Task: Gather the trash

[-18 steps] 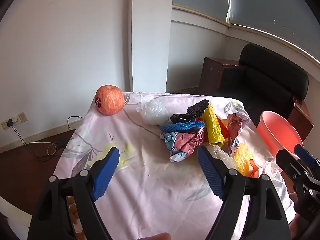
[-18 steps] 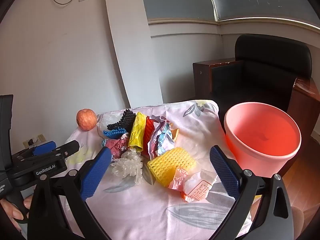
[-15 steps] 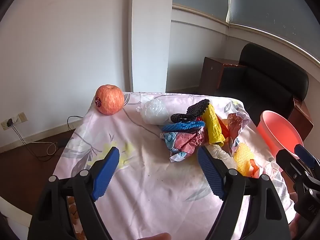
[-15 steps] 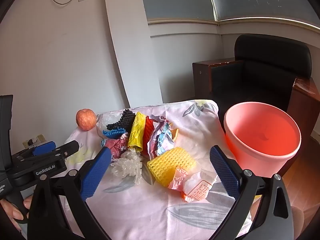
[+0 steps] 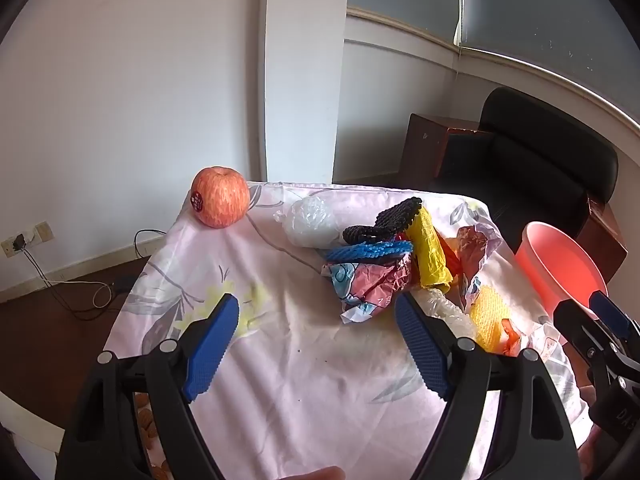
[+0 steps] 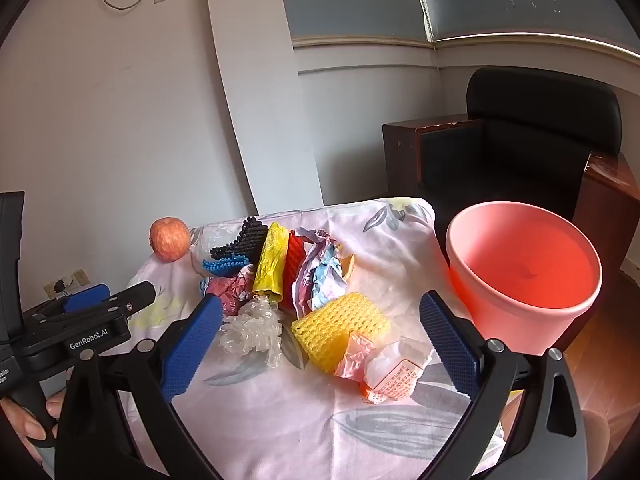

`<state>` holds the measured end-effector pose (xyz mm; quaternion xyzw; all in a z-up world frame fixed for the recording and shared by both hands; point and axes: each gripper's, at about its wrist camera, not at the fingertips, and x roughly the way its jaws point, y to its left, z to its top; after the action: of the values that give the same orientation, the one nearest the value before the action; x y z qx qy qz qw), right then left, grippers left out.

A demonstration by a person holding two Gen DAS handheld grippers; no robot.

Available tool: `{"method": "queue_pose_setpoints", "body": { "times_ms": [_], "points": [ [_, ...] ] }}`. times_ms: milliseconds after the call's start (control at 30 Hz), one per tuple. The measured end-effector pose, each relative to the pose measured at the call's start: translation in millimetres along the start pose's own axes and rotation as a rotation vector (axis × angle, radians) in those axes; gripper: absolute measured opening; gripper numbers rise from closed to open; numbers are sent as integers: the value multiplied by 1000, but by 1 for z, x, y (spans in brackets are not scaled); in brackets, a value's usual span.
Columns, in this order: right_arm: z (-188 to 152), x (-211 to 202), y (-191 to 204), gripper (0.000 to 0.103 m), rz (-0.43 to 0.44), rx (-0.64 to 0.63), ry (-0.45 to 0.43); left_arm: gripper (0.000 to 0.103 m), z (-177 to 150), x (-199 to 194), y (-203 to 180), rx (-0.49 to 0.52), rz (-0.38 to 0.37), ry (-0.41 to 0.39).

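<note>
Covering a small table is a floral cloth [image 6: 304, 432], trash pile [image 6: 296, 280] heaped mid-cloth, apple [image 5: 219, 197] at far left corner, pink bucket [image 6: 524, 276] off right edge. White walls, black armchair [image 6: 532, 140] behind. Left gripper [image 5: 318, 344] and right gripper [image 6: 320, 344] both spread wide, holding nothing, hovering over the near edge.

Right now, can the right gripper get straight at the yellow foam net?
Probably yes. The right gripper is open and empty, and the yellow foam net lies just ahead between its fingers, uncovered on top. An orange-and-white wrapper touches its near side and might get pinched too.
</note>
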<state>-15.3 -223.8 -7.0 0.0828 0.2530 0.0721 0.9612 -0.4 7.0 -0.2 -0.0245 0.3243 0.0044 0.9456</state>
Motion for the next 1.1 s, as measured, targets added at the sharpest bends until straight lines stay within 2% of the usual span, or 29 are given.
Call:
{"method": "queue_pose_setpoints", "body": {
  "times_ms": [700,833,1000,1100],
  "points": [
    [-9,9,-7,99,14,21,17,79,-4,7,6,-5,0,10],
    [-10,11,-10,99,12,26,35,76,-4,12,8,-2,-3,17],
    [-16,12,-19,99,-23,-16,45,75,-6,13,12,7,-31,4],
    [-24,15,-28,99,-32,-18,39,71,-9,13,13,16,-106,12]
  ]
}}
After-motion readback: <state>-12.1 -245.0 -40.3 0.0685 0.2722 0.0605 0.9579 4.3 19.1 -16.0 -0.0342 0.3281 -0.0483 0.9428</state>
